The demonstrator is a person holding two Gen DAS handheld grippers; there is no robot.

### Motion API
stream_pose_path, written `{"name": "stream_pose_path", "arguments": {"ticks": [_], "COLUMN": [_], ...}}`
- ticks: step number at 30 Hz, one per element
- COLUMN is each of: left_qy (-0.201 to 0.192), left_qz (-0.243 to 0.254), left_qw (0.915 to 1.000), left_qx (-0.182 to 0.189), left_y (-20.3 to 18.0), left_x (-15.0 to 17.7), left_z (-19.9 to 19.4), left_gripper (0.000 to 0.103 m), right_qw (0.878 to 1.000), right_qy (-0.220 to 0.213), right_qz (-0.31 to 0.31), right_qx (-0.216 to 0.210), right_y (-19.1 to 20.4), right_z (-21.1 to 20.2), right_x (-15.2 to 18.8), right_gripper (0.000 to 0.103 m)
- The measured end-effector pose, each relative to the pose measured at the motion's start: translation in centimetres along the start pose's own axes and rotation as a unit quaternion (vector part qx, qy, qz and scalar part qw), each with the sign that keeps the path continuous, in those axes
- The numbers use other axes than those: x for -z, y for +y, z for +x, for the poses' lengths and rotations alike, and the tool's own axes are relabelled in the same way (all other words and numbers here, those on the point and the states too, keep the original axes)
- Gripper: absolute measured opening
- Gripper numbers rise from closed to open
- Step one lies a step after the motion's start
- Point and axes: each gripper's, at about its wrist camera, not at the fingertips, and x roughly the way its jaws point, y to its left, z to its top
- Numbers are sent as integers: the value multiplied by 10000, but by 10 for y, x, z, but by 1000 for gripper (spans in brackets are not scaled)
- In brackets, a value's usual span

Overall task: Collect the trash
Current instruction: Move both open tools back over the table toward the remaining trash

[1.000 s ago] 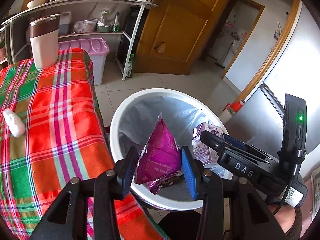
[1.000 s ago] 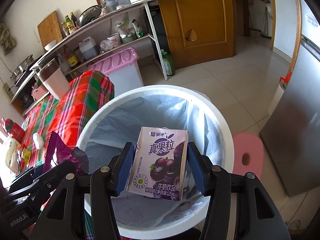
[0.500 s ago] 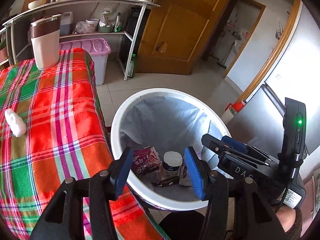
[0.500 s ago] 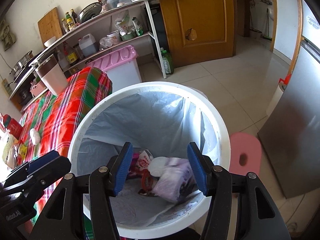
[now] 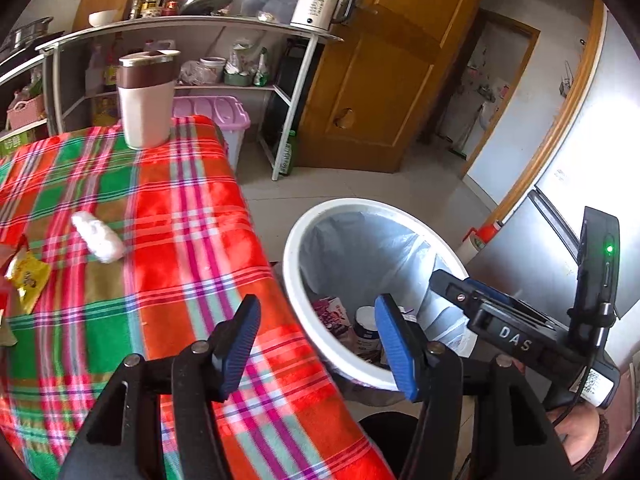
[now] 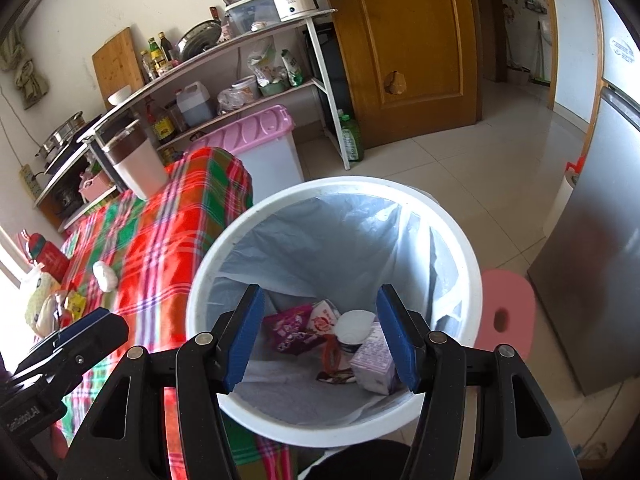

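Note:
A white trash bin (image 6: 472, 280) with a grey liner stands beside the plaid table (image 5: 192, 240); it also shows in the left wrist view (image 5: 292, 280). Inside lie a purple snack wrapper (image 6: 294, 328), a purple milk carton (image 6: 374, 360) and a white cup (image 6: 354, 330). My right gripper (image 6: 320, 336) is open and empty above the bin. My left gripper (image 5: 316, 344) is open and empty over the table's edge next to the bin. A crumpled white tissue (image 5: 98, 238) and a yellow wrapper (image 5: 28, 276) lie on the table.
A beige tumbler (image 5: 146, 100) stands at the table's far end. A red bottle (image 6: 46, 256) and packets sit at the table's left. A metal shelf rack (image 5: 192, 32), a pink-lidded box (image 6: 256, 136), a wooden door, a fridge (image 6: 600, 240) and a pink stool (image 6: 508, 308) surround the bin.
Both grippers let go of their trash, the purple wrapper and the milk carton, into the bin. The left gripper has since swung left, over the table's edge.

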Motion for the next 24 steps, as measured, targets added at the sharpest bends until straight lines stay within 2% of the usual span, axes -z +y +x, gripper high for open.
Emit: {"name": "stream_pose_path", "arguments": {"ticks": [14, 24], "left_qy": [-403, -692], "left_qz": [-382, -771], "left_qw": [9976, 9899], "left_qx": [-414, -963], "left_y": [60, 119], "left_x": [15, 29], "left_z": [-53, -92], "left_gripper": [64, 65], "right_qw": [9977, 9916], "right_qy": [-77, -82], "right_qz": [-458, -873], "right_qx": [-497, -952], "right_y": [72, 131], "right_z": [-8, -3], "right_x": [10, 16], "right_gripper": [59, 59]}}
